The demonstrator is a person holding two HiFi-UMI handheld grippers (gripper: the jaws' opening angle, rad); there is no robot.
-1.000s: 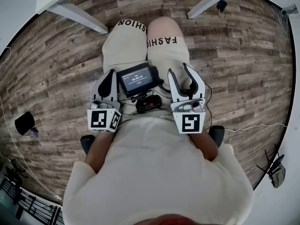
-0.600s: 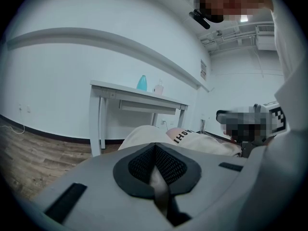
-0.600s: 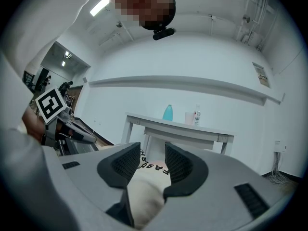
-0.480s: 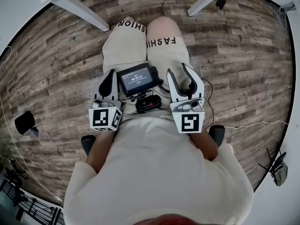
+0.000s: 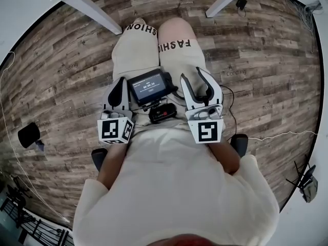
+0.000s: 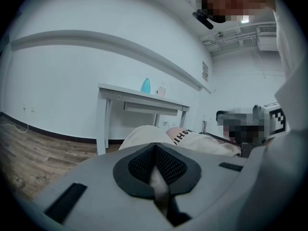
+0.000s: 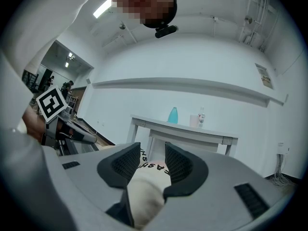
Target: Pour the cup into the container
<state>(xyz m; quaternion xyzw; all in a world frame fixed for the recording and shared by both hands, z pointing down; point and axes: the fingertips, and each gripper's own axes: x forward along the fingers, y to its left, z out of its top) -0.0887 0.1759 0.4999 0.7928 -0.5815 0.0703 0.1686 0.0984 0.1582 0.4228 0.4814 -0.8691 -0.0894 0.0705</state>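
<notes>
Head view: I am sitting with both grippers lying on my lap, either side of a small screen [image 5: 149, 86]. This reads as a waiting pose, with the pouring not yet begun.

- The left gripper [image 5: 120, 82] is keeping its jaws pressed together on nothing. It is pointing a little downward, which suits a hand at rest.
- The right gripper [image 5: 193, 81] is showing a narrow gap between its jaws. Only my own leg [image 7: 144, 186] is showing through that gap, beyond the jaws and not gripped.
- Both gripper views are looking across the room at a white table [image 7: 183, 131], well apart from me.
- A blue thing I am taking for the cup [image 7: 173, 115] is standing on the table. A pale container [image 7: 195, 120] is standing just beside it, close enough for a short pour.
- At this range I cannot tell what the cup holds.

Judgement: I am needing to get over to that table before either hand can work.
</notes>
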